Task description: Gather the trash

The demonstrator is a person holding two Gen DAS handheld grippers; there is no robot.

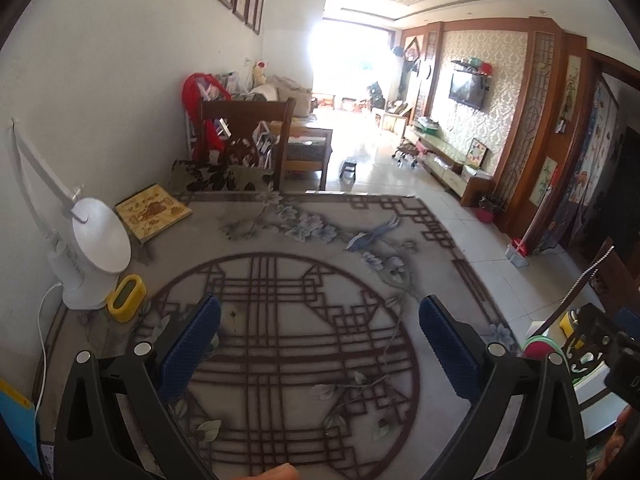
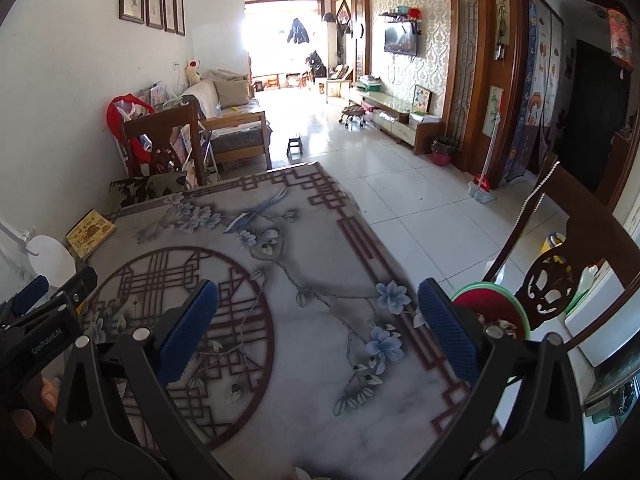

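Left wrist view shows the left gripper (image 1: 320, 336) hovering over the grey patterned table cover with its dark lattice circle and blue flowers (image 1: 304, 248), blue-padded jaws spread wide with nothing between them. Right wrist view shows the right gripper (image 2: 318, 320) likewise spread and empty above the same cover, nearer the table's right edge.

No loose trash is visible on the table in either view. What stands there sits along the left side: a white desk lamp with a round base (image 1: 96, 248), a small yellow box-shaped gadget (image 1: 127, 298) just beside it, and a yellow illustrated book (image 1: 154, 212) near the wall. None of these looks like rubbish.

The likely destination is a red bin with a green rim (image 2: 494, 314) off the table's right edge, beside a dark carved wooden chair (image 2: 560, 276); something pale lies inside it, too small to identify.

Household scraps would probably be light and crushable, so a gentle pinch across the bulkiest part would do; thin wrappers may slide on the smooth cover. That is a guess, since no piece shows.
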